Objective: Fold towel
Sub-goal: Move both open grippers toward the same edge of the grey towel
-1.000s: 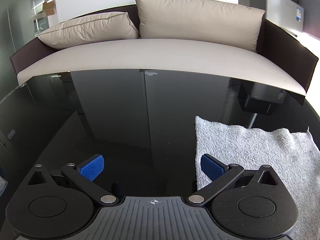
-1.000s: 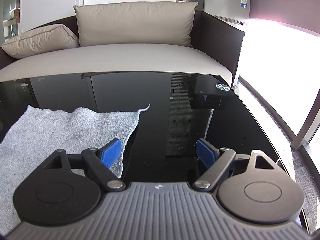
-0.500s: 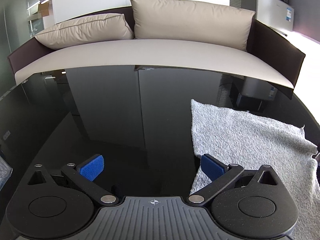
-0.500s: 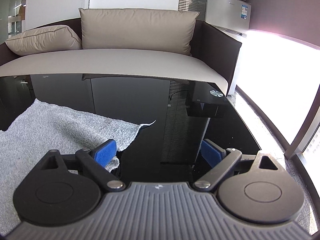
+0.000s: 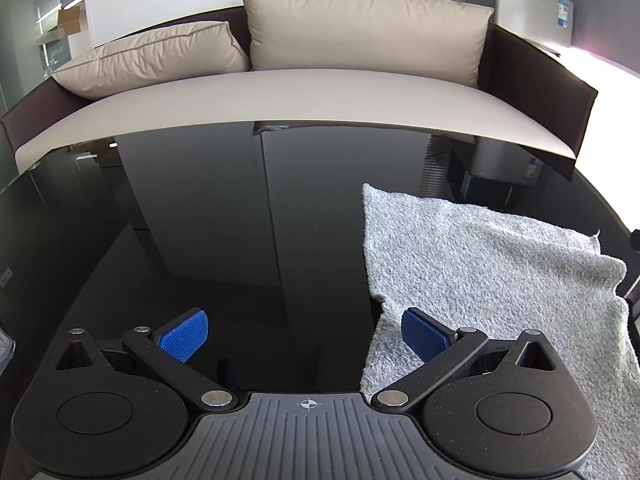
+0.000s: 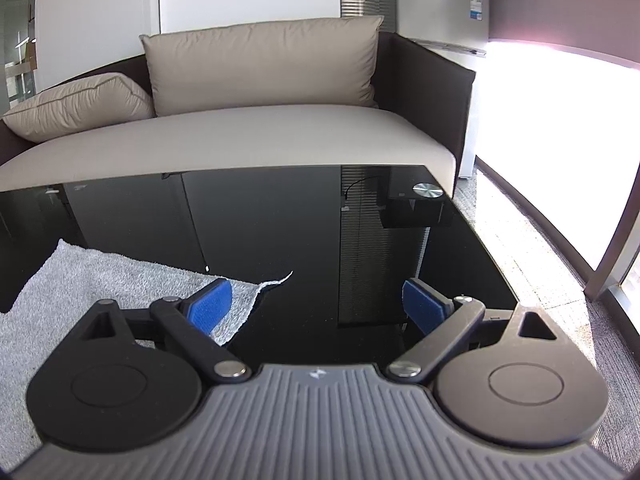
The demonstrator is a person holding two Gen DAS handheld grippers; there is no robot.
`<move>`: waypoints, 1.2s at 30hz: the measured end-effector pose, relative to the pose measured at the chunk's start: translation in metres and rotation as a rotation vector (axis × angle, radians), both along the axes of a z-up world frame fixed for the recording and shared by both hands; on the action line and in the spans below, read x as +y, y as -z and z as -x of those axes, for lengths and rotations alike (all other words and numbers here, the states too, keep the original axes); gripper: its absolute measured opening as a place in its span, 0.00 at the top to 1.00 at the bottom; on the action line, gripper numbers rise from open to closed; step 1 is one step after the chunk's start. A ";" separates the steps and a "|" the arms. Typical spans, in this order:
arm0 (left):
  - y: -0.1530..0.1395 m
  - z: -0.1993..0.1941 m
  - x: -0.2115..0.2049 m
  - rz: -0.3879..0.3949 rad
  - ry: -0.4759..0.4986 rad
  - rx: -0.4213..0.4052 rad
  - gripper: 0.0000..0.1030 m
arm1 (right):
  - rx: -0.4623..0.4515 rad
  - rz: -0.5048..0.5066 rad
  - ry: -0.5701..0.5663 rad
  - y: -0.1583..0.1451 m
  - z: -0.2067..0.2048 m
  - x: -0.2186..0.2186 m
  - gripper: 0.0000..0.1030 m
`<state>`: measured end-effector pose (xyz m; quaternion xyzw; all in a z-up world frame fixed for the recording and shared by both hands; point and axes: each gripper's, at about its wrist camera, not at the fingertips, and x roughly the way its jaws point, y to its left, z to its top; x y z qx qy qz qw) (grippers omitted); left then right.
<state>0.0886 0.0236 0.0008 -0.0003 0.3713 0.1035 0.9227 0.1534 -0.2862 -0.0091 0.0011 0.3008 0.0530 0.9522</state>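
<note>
Lying between both wide-open tongs (image 5: 306, 334) (image 6: 316, 304), apparently untouched, towel (image 5: 480, 264).

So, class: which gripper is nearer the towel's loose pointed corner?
Right. The right gripper sits just before that corner of the towel; the left gripper is at the opposite edge.
</note>
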 end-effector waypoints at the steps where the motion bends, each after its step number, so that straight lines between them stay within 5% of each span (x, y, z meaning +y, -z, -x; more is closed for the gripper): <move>1: 0.000 0.001 -0.002 -0.006 0.009 0.002 0.01 | 0.009 0.019 -0.005 0.003 -0.006 0.004 0.08; 12: -0.002 0.001 0.004 -0.009 0.030 0.008 0.01 | 0.097 0.142 -0.017 0.021 -0.036 0.024 0.06; 36: 0.002 -0.005 -0.002 -0.013 0.053 0.030 0.01 | 0.086 0.144 0.036 0.029 -0.085 0.022 0.01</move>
